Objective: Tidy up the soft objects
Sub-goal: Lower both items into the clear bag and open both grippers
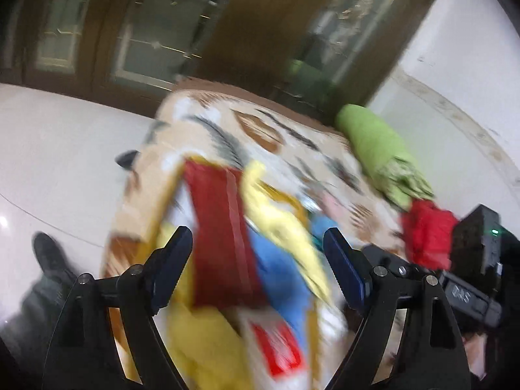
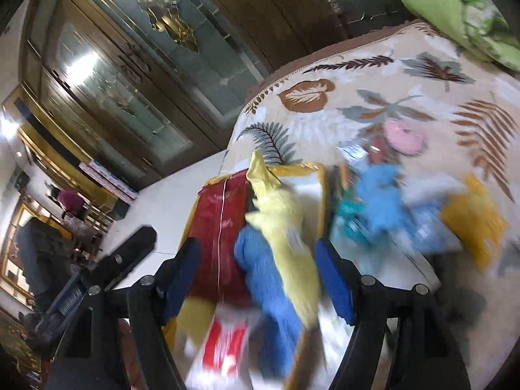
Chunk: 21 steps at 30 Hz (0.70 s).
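While both your grippers hover over bed [image 2: 325,123], left gripper [image 1: 258,243] jaws wide, holding nothing; right gripper [image 2: 256,256] jaws wide too. Yellow cloth [image 2: 286,227], blue cloth [image 2: 269,292] between right jaws, red bag [image 2: 217,227] just left. Green pillow [image 1: 377,143] far ahead, right.
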Each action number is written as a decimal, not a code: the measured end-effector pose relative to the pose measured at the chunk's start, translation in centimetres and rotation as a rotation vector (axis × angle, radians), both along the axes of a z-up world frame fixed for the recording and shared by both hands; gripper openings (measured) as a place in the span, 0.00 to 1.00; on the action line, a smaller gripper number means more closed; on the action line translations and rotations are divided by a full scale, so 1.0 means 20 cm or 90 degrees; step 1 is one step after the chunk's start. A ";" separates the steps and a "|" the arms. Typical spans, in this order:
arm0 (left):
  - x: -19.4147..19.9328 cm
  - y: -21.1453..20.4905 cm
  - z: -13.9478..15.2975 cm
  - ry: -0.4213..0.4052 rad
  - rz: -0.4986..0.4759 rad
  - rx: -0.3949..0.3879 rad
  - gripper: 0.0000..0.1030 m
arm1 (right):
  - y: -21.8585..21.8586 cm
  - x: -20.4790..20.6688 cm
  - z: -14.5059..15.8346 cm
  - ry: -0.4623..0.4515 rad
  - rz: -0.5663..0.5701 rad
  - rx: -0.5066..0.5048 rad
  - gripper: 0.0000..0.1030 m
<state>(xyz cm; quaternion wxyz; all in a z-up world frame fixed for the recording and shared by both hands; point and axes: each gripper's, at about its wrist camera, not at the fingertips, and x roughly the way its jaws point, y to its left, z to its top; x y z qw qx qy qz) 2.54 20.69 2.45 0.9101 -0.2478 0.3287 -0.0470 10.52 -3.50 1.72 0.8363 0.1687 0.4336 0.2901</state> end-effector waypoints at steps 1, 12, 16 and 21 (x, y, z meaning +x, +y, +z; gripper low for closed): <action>-0.07 -0.07 0.01 -0.006 -0.007 0.006 0.81 | -0.05 -0.03 0.00 0.001 -0.003 0.005 0.71; -0.15 -0.61 0.05 0.050 -0.129 0.050 0.81 | -0.57 -0.31 -0.23 0.046 -0.120 -0.019 0.71; -0.12 -0.77 0.03 0.064 -0.153 0.087 0.81 | -0.64 -0.33 -0.23 0.043 -0.127 -0.026 0.72; -0.14 -0.75 -0.07 0.074 -0.145 0.060 0.81 | -0.68 -0.30 -0.27 0.063 -0.112 -0.013 0.72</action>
